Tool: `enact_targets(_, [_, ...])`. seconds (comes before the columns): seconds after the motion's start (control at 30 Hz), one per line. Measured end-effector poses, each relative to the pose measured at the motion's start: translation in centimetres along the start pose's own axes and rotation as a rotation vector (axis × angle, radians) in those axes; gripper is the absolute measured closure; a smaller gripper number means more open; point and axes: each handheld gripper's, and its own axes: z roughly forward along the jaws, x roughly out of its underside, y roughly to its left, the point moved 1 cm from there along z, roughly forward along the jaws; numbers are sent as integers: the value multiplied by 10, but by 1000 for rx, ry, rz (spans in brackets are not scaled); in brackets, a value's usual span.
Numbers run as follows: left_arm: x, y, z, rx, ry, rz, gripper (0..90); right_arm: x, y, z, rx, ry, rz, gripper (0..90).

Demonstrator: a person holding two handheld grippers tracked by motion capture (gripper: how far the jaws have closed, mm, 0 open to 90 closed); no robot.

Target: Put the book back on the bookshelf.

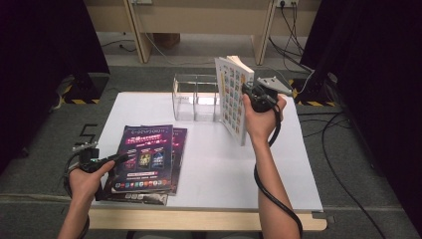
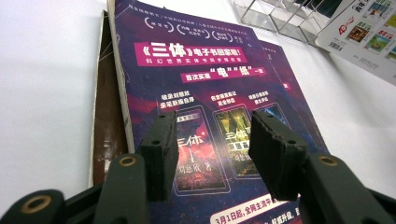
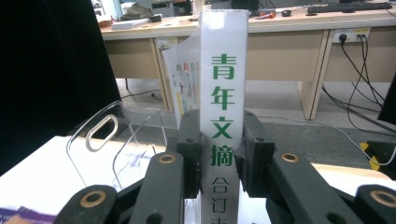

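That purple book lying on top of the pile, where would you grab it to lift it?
Grip the purple book at its near left edge, where it overhangs the book below; it lies flat, so one jaw must slide under. The open left gripper already points there.

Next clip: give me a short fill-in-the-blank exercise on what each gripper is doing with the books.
1. The right gripper is shut on the white book's ____.
2. The left gripper hovers ____ over the purple magazine.
3. The white book is held ____ beside the clear acrylic file holder.

Missing words: spine; open; upright
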Motion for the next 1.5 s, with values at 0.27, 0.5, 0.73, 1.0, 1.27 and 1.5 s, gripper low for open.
enact_targets(0.27, [-1,-1,-1,2,-5,1,514,17,0,-17,8,8,3,730])
enact_targets(0.5, [0,-3,-1,5,0,4,514,31,-1,-30,16,15,11,727])
enact_targets(0.73, [0,-4,-1,3,-2,5,514,39,-3,-38,18,25,8,719])
enact_targets(1.0, [0,-4,0,3,-1,5,514,41,-2,-40,26,25,1,706])
enact_targets(1.27, [0,-4,0,6,0,5,513,44,-3,-42,27,25,-4,681])
enact_targets(1.5, [0,-4,-1,4,-1,5,513,44,-3,-42,28,25,-7,676])
